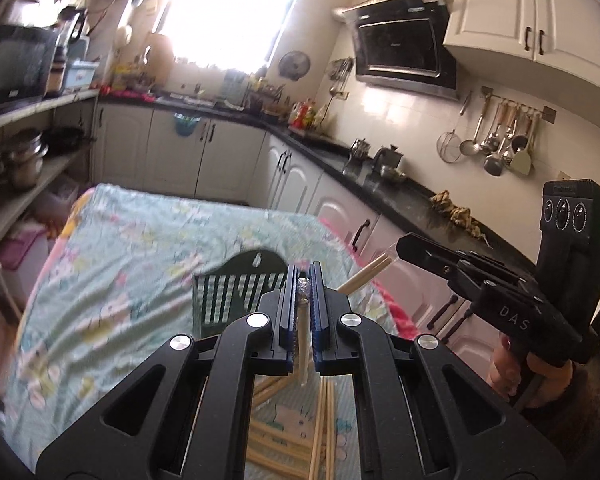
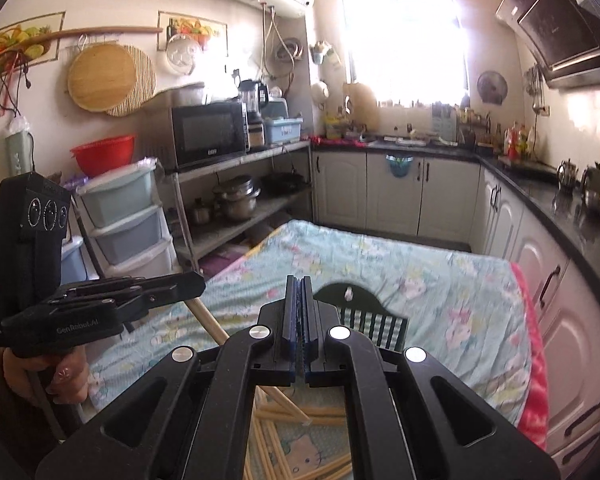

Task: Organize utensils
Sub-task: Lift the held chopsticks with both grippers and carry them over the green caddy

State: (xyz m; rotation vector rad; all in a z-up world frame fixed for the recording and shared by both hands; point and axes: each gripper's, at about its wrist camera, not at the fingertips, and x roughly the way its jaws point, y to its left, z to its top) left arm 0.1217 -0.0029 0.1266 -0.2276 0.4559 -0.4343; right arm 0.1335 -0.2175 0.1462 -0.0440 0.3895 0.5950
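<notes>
On the left, the left gripper (image 1: 303,280) has its jaws closed on a wrapped pale wooden chopstick (image 1: 302,336) standing between the blue pads. Just beyond it, on the floral mint-green tablecloth (image 1: 140,248), lies a dark green slotted plastic utensil holder (image 1: 236,284). Loose wooden chopsticks (image 2: 288,412) lie near. On the right, the right gripper (image 2: 299,308) pinches a pale wooden chopstick (image 1: 366,276).
</notes>
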